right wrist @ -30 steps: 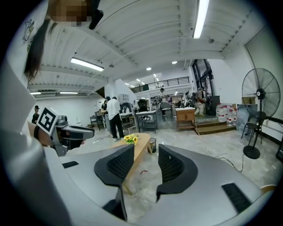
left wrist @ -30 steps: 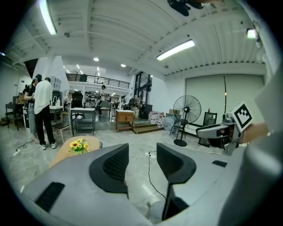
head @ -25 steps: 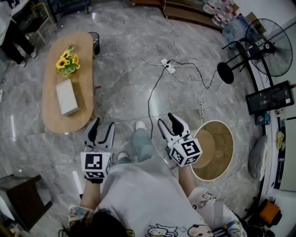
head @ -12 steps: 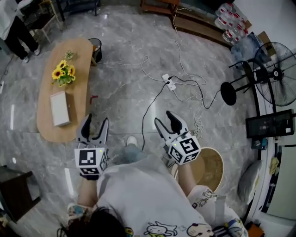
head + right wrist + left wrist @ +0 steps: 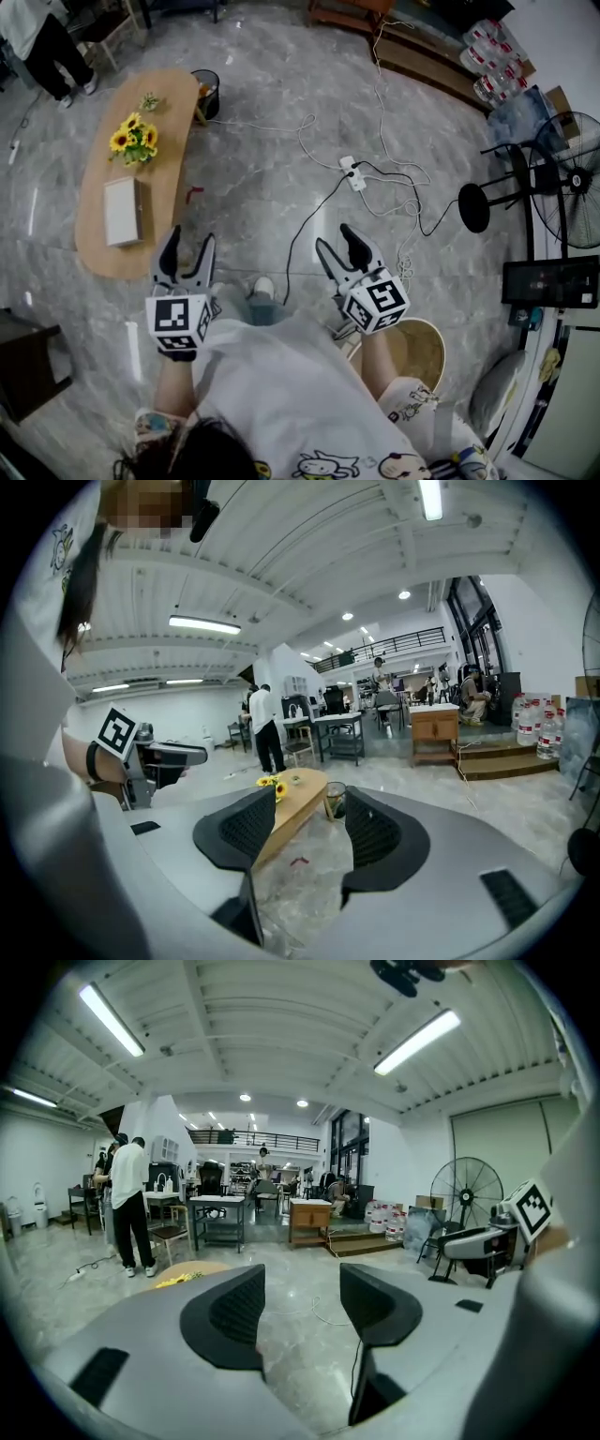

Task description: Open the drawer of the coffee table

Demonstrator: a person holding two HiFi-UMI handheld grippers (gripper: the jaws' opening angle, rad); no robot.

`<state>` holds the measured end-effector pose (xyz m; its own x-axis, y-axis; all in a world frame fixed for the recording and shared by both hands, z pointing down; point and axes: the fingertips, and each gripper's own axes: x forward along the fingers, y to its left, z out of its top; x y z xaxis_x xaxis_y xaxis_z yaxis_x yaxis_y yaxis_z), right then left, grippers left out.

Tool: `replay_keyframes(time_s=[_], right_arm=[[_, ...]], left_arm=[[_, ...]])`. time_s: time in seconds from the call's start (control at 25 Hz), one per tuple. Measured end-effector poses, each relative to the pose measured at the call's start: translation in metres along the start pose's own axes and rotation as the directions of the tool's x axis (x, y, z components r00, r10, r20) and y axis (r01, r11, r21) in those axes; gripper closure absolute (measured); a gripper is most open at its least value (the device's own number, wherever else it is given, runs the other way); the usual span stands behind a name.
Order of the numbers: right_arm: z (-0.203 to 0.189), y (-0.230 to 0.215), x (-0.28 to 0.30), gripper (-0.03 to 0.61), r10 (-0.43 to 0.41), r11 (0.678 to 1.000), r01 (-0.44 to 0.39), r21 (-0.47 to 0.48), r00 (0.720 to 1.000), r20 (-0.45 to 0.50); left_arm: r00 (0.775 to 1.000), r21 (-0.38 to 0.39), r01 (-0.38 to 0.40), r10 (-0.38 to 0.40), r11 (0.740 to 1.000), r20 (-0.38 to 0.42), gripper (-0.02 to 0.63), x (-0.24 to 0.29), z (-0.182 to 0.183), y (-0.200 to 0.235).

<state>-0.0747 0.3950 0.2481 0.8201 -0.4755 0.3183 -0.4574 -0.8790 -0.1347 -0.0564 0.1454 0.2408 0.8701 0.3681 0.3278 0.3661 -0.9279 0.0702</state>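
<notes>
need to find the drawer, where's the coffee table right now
Head view, upper left: the coffee table stands just ahead of the left gripper, bearing sunflowers.

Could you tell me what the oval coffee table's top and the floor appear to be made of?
Coffee table: probably wood or wood veneer, light tan and matte. The even warm colour suggests it, though laminate is possible.
Floor: polished stone or marble-look tile, grey with pale veining, glossy enough to reflect lights.

left tongs (image 5: 189,242): jaws wide apart, empty, held forward, left side | right tongs (image 5: 336,240): jaws opening, empty, held forward, right side
</notes>
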Motion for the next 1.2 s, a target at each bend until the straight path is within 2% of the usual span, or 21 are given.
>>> replay_keyframes(time_s=[0.24,0.4,0.72,0.96,1.2], right_arm=[[-0.004,0.0,0.024,0.377,0.027,0.999,-0.027,0.021,0.999,-0.029],[0.001,-0.002,0.056,0.377,0.041,0.999,-0.04,0.019,0.998,-0.041],[0.04,-0.02,0.159,0.377,0.087,0.996,-0.088,-0.008,0.994,-0.063],[0.083,-0.015,0.261,0.377,0.186,0.98,-0.19,-0.051,0.979,-0.078],[0.114,0.012,0.33,0.377,0.302,0.946,-0.311,-0.092,0.948,-0.099]], left_arm=[[0.999,-0.006,-0.025,0.025,1.0,-0.032,0.388,0.01,-0.006,0.013],[0.999,-0.019,-0.021,0.02,1.0,-0.039,0.388,0.035,-0.007,0.029],[1.0,-0.028,-0.02,0.019,0.999,-0.024,0.388,0.121,0.031,0.086],[0.998,-0.035,-0.068,0.068,0.997,-0.006,0.388,0.177,0.068,0.149],[0.986,-0.076,-0.169,0.169,0.983,-0.01,0.388,0.178,0.078,0.203]])
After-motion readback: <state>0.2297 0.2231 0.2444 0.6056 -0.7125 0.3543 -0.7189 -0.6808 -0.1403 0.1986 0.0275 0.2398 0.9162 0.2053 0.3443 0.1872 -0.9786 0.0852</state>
